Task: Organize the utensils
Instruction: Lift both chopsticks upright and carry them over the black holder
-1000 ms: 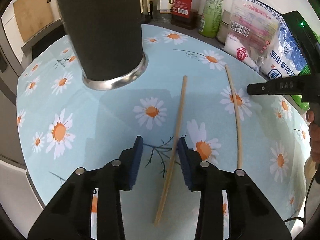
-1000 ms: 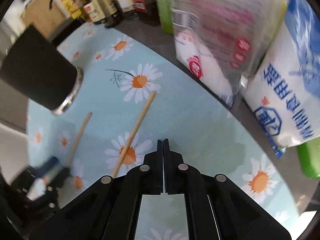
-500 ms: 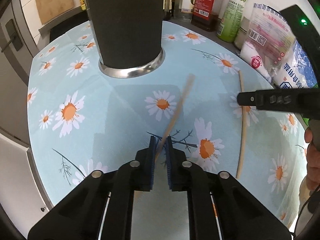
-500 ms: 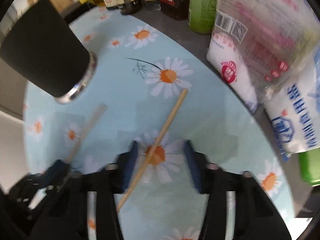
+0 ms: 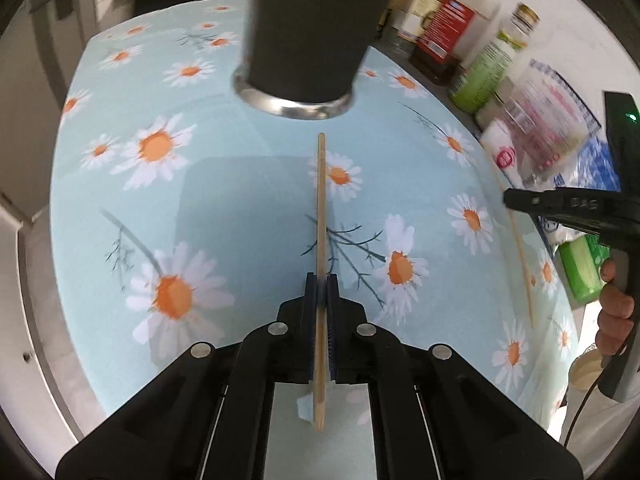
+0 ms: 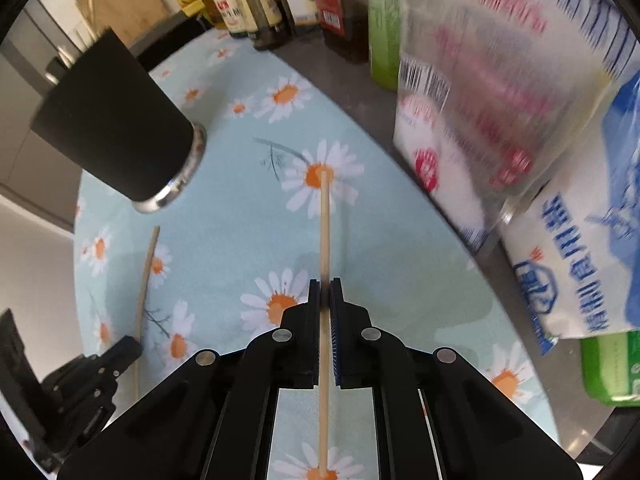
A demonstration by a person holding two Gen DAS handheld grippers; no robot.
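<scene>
Progress: early stage. Both chopsticks are gripped, neither is in the black cup yet; carrying them over and dropping them in remains.

Left gripper: clenched on the left chopstick, which runs straight between the pads, its far tip just short of the cup's steel base, its near end behind the pads.

Right gripper: clenched on the right chopstick, held likewise along the jaw line, nearer the mat's right edge and the packets.

Cup: upright near the mat's far edge.
</scene>
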